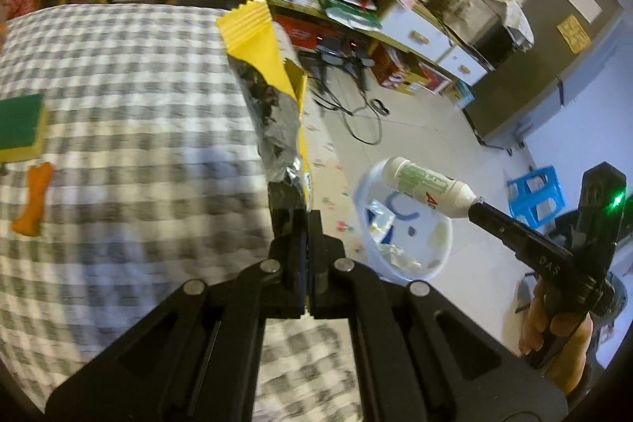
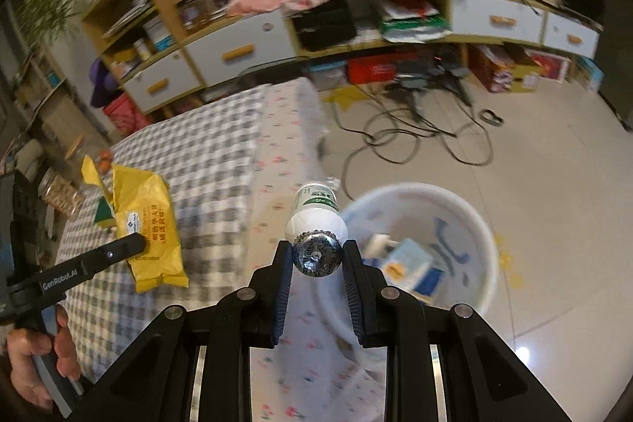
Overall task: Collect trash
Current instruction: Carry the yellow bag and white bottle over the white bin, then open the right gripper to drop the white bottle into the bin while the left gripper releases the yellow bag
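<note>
The left gripper (image 1: 305,220) is clamped on a yellow wrapper (image 1: 269,82), holding it up over the edge of the checked table (image 1: 138,86). The right gripper (image 2: 316,258) pinches a small white bottle (image 2: 315,214) by its foil cap, just beside the white bin (image 2: 484,236) on the floor, which holds some trash.

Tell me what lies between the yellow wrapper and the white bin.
In the right wrist view, the checked tablecloth, its flowered edge, and the bottle lie between the yellow wrapper and the white bin.
</note>
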